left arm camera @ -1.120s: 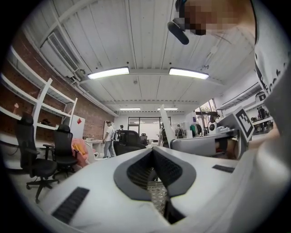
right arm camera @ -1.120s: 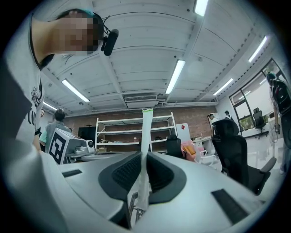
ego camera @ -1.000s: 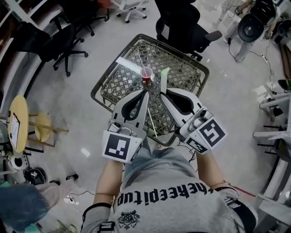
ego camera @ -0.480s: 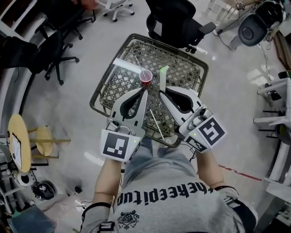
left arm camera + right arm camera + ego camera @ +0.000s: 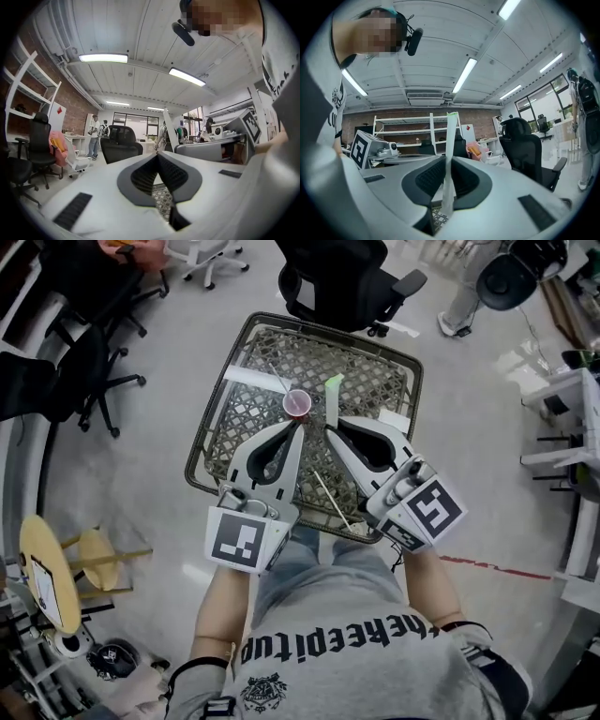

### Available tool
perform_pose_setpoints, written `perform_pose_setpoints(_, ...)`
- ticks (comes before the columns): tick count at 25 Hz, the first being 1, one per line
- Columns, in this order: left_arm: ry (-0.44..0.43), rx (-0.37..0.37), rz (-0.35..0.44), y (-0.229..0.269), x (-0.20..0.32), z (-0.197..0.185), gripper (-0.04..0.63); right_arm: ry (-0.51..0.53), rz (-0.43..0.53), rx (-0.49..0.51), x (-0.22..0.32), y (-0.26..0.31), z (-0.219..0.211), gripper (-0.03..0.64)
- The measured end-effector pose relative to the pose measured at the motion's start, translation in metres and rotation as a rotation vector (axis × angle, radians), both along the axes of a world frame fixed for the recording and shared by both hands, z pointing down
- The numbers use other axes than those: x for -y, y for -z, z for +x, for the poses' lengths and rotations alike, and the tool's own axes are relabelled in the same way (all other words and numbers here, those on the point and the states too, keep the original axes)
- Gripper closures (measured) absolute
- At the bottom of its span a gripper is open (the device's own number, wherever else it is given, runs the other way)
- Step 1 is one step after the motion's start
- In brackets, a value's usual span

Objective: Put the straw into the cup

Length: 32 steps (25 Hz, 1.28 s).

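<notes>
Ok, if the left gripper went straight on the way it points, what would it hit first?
Probably the pink cup, just beyond the tips of the left gripper in the head view; their relative height is unclear.

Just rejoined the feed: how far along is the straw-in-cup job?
Done: the right gripper grips the white, green-tipped straw. In hand: straw held upright near the small red plastic cup on the wire-mesh table. Left: lowering it in; cup holds no straw.

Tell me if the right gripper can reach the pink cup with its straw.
Probably yes: the right gripper holds the straw beside the cup, whose mouth is open; the shut left gripper does not cover it.
</notes>
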State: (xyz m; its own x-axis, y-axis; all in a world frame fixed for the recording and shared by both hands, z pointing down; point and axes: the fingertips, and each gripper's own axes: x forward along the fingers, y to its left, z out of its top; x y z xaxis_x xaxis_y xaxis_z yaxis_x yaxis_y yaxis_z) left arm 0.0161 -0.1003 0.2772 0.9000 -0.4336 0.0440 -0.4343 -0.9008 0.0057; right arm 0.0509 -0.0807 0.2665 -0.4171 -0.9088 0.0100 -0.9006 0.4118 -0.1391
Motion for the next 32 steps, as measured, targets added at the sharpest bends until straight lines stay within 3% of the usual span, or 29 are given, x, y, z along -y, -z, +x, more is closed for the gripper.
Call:
perform_pose_setpoints(4,-0.049,0.041,-0.029,-0.008,0.006,0.000,0.568,-0.037,-0.011,0.002,0.008,-0.003,-0.002,0.568)
perform_pose_setpoints(18,-0.148,0.018,-0.053,-0.015,0.036,-0.001,0.568,-0.148,-0.055,0.009,0.031,-0.015,-0.004,0.568)
perform_pose_setpoints(32,-0.219,0.084,-0.113,-0.040,0.049,0.000,0.568,-0.203,-0.105,0.030,0.051,-0.038,-0.003,0.568)
